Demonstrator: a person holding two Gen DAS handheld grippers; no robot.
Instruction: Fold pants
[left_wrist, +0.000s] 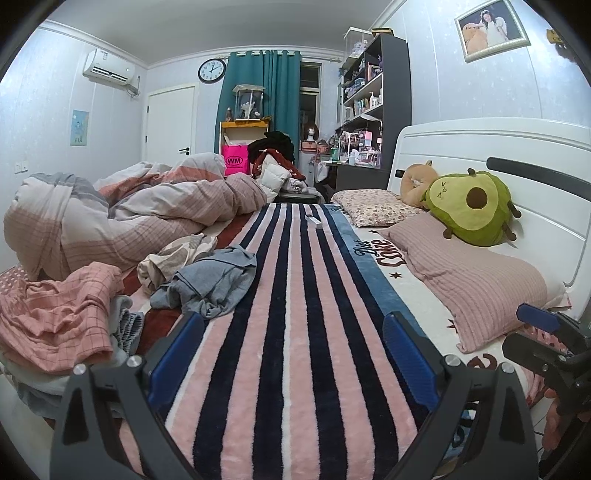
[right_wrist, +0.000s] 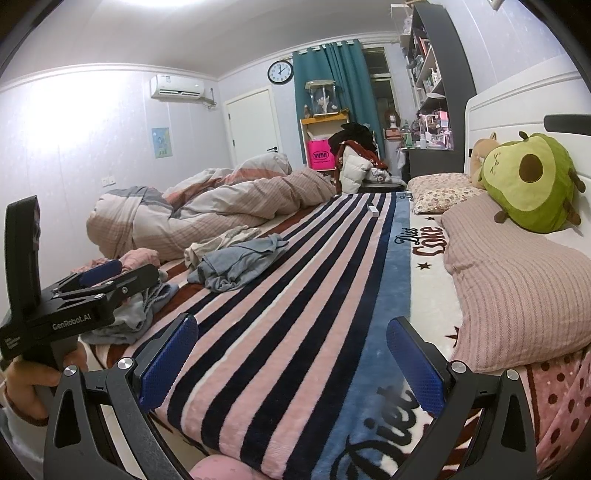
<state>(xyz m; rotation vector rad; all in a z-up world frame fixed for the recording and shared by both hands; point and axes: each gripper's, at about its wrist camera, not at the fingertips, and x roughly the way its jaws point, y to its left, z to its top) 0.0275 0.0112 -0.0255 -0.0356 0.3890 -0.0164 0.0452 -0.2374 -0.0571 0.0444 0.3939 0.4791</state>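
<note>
A crumpled grey-blue garment (left_wrist: 210, 284) (right_wrist: 240, 266) lies on the striped blanket (left_wrist: 295, 295) (right_wrist: 295, 295), left of the middle of the bed. My left gripper (left_wrist: 293, 354) hovers open over the blanket's near end, just short of that garment, with nothing between its blue pads (left_wrist: 177, 354). My right gripper (right_wrist: 293, 362) is open and empty too, over the blanket's blue border. Each gripper shows from the side in the other's view: the right gripper (left_wrist: 528, 332) at the right edge, the left gripper (right_wrist: 118, 275) at the left, held by a hand (right_wrist: 26, 380).
A pink checked garment (left_wrist: 55, 325) and a beige patterned one (left_wrist: 173, 258) lie by the grey-blue one. A bunched duvet (left_wrist: 110, 214) fills the far left. Two pillows (left_wrist: 472, 284) and an avocado plush (left_wrist: 476, 206) line the headboard. A small white box (left_wrist: 314, 221) rests on the stripes.
</note>
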